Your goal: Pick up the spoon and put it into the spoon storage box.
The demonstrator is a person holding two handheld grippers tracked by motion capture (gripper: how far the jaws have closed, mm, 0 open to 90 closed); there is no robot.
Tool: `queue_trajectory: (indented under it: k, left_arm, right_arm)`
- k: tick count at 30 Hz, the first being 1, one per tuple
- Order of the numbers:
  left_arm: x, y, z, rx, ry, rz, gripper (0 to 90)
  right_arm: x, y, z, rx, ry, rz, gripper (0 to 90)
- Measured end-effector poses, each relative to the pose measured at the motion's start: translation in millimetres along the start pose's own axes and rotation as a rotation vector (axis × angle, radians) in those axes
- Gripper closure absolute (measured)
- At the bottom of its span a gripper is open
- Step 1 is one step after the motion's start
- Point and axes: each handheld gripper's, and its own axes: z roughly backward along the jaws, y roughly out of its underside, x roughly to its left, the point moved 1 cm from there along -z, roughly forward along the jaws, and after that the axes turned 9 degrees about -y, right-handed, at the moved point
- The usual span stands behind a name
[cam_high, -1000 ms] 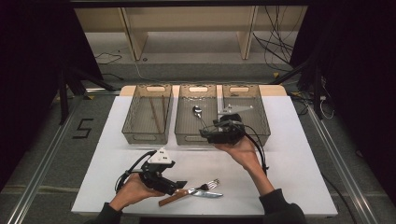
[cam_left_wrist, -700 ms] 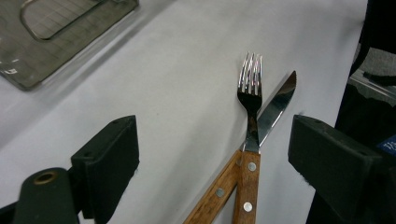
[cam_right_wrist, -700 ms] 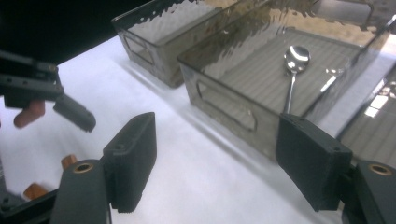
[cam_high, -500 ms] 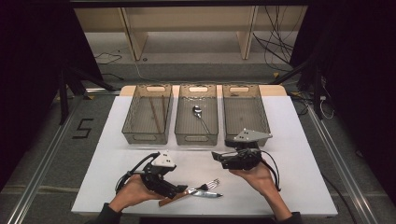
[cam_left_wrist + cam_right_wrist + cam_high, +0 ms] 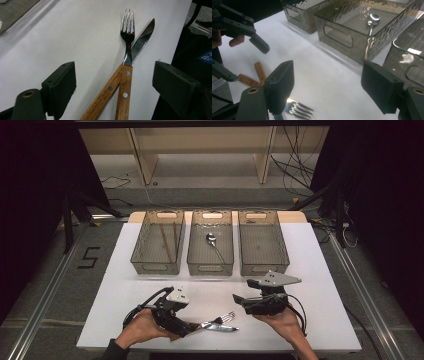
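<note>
A fork (image 5: 127,25) and a knife (image 5: 143,37), both with wooden handles, lie crossed on the white table (image 5: 310,270) near its front edge. My left gripper (image 5: 115,82) is open and low over them. Both handles lie between its jaws, and the pads do not touch them. In the high view this left gripper (image 5: 192,325) points right at the fork (image 5: 222,318). My right gripper (image 5: 239,302) hovers just right of the fork's tines (image 5: 299,110). Its jaws have just been opening and have nothing between them.
Three smoky plastic bins stand in a row mid-table. The left bin (image 5: 152,267) holds brown sticks (image 5: 165,242), the middle bin (image 5: 210,268) a spoon (image 5: 215,245), and the right bin (image 5: 264,268) looks bare. Bare table lies between bins and grippers.
My right gripper has come back from over the bins toward the front edge and down, stopping beside the fork. The left gripper, fork and knife have stayed put.
</note>
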Motion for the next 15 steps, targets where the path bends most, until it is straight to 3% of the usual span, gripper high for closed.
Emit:
queue_trajectory:
  k: [4, 15]
  left_arm:
    - [-3.2, -1.1, -0.6, 0.032, -0.013, -0.019, 20.3]
    - [-14.0, 1.0, -2.6, 0.1, 0.01, -0.079, 30.0]
  right_arm:
    - [-1.2, 7.9, 0.5, 0.012, 0.006, 0.0, 26.6]
    - [-0.9, 16.8, 7.7, 0.001, 0.02, -0.007, 25.5]
